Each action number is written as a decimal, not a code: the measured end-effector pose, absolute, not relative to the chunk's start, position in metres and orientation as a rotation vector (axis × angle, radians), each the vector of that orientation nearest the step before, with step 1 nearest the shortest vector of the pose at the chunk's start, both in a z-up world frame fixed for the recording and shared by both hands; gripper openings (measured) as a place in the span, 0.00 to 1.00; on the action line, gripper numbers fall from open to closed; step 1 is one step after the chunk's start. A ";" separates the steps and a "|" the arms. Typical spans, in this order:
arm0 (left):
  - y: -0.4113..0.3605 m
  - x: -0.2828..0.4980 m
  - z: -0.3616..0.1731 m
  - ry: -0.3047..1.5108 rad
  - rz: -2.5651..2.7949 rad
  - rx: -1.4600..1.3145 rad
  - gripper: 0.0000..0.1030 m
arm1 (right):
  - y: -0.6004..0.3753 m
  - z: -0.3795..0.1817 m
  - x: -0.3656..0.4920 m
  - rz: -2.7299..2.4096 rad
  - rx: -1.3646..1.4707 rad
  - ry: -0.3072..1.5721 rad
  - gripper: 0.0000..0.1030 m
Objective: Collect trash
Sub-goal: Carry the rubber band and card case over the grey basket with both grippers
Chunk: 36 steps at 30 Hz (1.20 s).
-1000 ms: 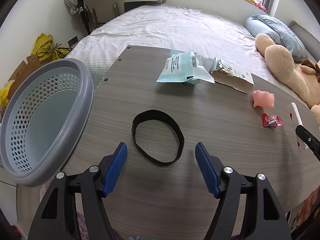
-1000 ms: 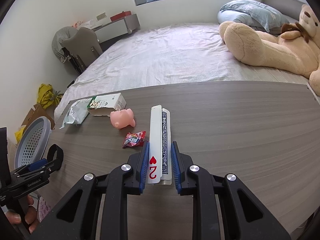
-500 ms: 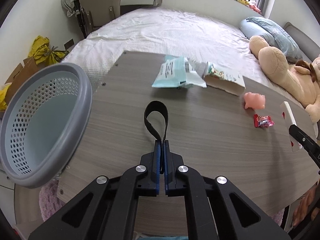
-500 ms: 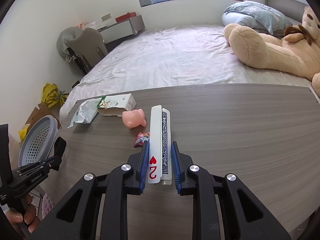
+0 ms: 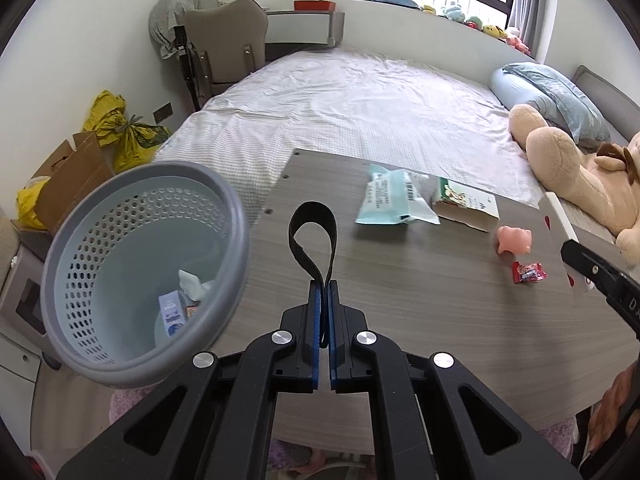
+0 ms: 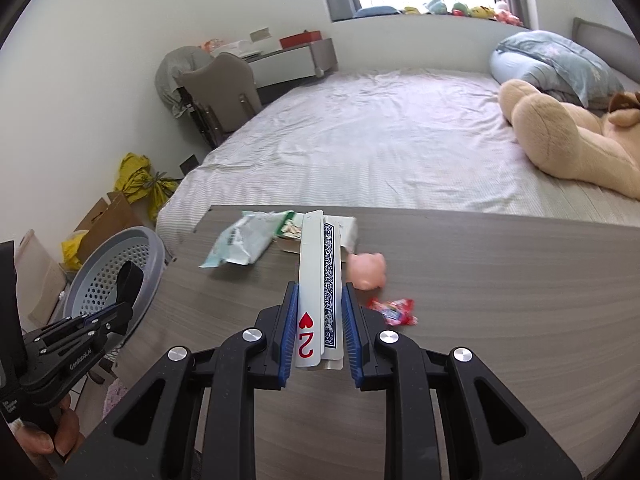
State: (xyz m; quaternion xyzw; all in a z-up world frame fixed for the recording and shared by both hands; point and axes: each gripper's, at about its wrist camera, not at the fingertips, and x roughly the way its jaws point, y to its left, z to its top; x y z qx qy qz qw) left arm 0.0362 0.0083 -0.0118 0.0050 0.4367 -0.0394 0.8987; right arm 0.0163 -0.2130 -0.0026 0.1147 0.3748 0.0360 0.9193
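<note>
My left gripper is shut on a black elastic band, held as a loop above the wooden table, just right of the grey perforated bin. The bin holds some paper and wrappers. My right gripper is shut on playing cards, a two of hearts facing me. On the table lie a teal plastic bag, a flat carton, a pink pig toy and a red candy wrapper.
A bed lies beyond the table, with a large teddy bear at the right. A chair and desk stand at the back wall. A cardboard box and yellow bags stand behind the bin.
My left gripper closed on the black band and lifted it off the table, rising beside the bin. My right gripper kept hold of the cards and moved left and up.
</note>
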 end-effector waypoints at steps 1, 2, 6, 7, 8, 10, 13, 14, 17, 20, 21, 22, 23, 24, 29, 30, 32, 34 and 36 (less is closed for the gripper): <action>0.014 0.035 -0.011 0.901 -0.076 0.008 0.03 | -0.206 -0.001 0.020 0.082 0.226 0.771 0.21; 0.020 0.034 -0.010 0.898 -0.069 0.004 0.03 | -0.199 0.000 0.023 0.091 0.217 0.771 0.21; 0.046 0.035 -0.008 0.895 -0.039 -0.021 0.03 | -0.172 0.002 0.033 0.128 0.192 0.775 0.21; 0.054 0.035 -0.007 0.892 -0.028 -0.027 0.03 | -0.163 0.002 0.037 0.143 0.186 0.780 0.21; 0.061 0.035 -0.007 0.888 -0.016 -0.034 0.03 | -0.155 0.002 0.040 0.157 0.180 0.785 0.21; 0.074 0.035 -0.006 0.883 0.007 -0.042 0.03 | -0.138 0.001 0.045 0.181 0.160 0.793 0.21; 0.094 0.038 -0.005 0.879 0.036 -0.061 0.03 | -0.116 0.000 0.050 0.215 0.133 0.800 0.21; 0.101 0.038 -0.006 0.877 0.046 -0.063 0.03 | -0.109 -0.001 0.052 0.226 0.126 0.801 0.21; 0.120 0.040 -0.007 0.873 0.080 -0.070 0.03 | -0.087 -0.001 0.058 0.259 0.107 0.808 0.21; 0.140 0.043 -0.008 0.876 0.107 -0.091 0.03 | -0.068 -0.001 0.064 0.290 0.088 0.815 0.21; 0.146 0.044 -0.009 0.876 0.113 -0.098 0.03 | -0.061 -0.001 0.066 0.300 0.082 0.819 0.21; 0.152 0.045 -0.010 0.877 0.121 -0.105 0.03 | -0.057 -0.001 0.068 0.308 0.077 0.821 0.21; 0.158 0.046 -0.010 0.878 0.128 -0.110 0.03 | -0.051 -0.001 0.069 0.316 0.072 0.824 0.21; 0.163 0.047 -0.010 0.879 0.132 -0.114 0.03 | -0.046 -0.001 0.071 0.325 0.068 0.827 0.21; 0.180 0.054 -0.013 0.885 0.150 -0.119 0.03 | -0.022 -0.003 0.079 0.362 0.046 0.838 0.21; 0.183 0.056 -0.014 0.886 0.152 -0.121 0.03 | -0.017 -0.003 0.081 0.370 0.041 0.840 0.21; 0.189 0.059 -0.015 0.891 0.159 -0.123 0.03 | -0.006 -0.005 0.084 0.387 0.031 0.847 0.21; 0.195 0.062 -0.018 0.899 0.164 -0.127 0.03 | 0.005 -0.006 0.087 0.402 0.022 0.852 0.21; 0.201 0.066 -0.021 0.909 0.168 -0.131 0.03 | 0.013 -0.008 0.090 0.418 0.017 0.857 0.21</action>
